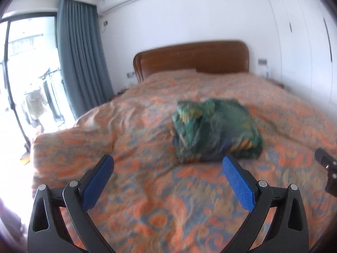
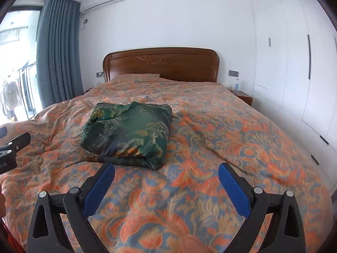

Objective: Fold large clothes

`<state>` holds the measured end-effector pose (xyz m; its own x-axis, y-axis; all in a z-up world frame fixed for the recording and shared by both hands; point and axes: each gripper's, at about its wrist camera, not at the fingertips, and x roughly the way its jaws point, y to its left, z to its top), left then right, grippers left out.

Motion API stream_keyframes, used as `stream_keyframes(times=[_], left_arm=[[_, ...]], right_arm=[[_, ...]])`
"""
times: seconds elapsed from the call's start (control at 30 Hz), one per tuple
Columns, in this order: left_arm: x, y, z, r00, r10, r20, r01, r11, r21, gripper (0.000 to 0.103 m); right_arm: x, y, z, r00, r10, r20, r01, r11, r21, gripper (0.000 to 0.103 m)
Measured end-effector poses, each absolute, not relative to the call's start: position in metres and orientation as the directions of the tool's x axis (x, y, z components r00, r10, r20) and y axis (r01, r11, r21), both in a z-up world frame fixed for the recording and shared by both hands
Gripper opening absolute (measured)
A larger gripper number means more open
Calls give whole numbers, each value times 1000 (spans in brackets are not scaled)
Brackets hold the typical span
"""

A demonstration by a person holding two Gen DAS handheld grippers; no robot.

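Mid-frame on the bed point(image 2: 231, 126), the garment point(image 2: 128, 132) lies folded — ahead of both. Left hand-held gripper point(image 1: 168, 175) and right hand-held gripper point(image 2: 166, 181) gape empty — neither clearly nearer.

Each hand-held gripper is black plastic: the left point(image 1: 168, 160) and the right point(image 2: 166, 168) carry two blue textured pads point(image 1: 239, 186), silver pivot rivets point(image 1: 74, 183) and triangular cut-outs at 7 and 5 o'clock

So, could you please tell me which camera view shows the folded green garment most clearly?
The right wrist view: the folded green garment is sharp there, with its gold pattern and whole outline visible on the bedspread. The left wrist view shows it whole too, but motion-blurred.
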<state>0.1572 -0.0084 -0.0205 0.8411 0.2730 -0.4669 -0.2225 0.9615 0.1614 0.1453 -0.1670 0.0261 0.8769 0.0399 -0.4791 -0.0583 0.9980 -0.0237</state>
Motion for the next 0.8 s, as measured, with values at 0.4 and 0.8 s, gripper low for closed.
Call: stream_keyframes(times=[0.4,0.8], left_arm=[[127,-15,-51,754,5,-656,-37,999,-34,103],[121,-15,-50,762,49,-645,-69,998,-5,103]], right_arm=[[79,-150,-1,792,0,-610,-84,991,-108,101],[64,-142,18,787,-31,-616,-70,988,-139,101]])
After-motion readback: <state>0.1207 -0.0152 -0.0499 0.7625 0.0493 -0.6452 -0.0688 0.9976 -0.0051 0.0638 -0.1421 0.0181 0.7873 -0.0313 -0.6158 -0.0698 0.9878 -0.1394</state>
